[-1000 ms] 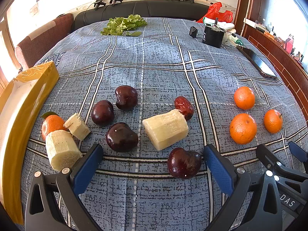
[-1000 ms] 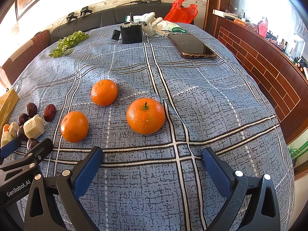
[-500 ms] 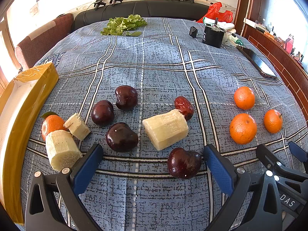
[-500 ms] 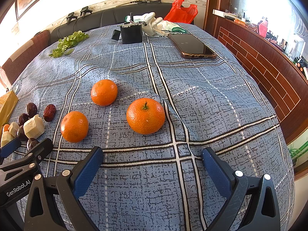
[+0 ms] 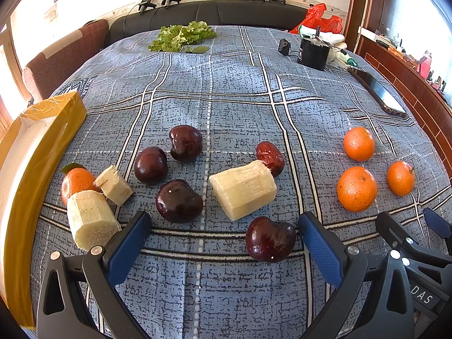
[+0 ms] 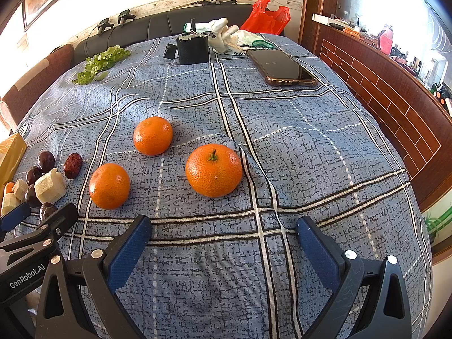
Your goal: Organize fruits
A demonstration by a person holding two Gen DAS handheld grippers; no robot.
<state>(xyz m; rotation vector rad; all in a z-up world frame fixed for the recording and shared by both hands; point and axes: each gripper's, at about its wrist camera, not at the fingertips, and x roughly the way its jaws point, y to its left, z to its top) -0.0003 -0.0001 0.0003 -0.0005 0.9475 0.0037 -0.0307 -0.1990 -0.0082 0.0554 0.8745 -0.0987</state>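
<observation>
Currently the nearest cherry (image 5: 269, 238) lies just ahead of the left tool (image 5: 224, 243), between its spread, empty fingers; the right tool (image 6: 223, 243) is likewise released.

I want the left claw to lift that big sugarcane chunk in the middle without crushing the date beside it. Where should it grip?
Probably grip the big sugarcane chunk across its long side faces, near the cut end facing the camera. It lies tilted on the cloth, and its far end touches the red date, so come from above on the near side with the open left claw, away from that date.
</observation>
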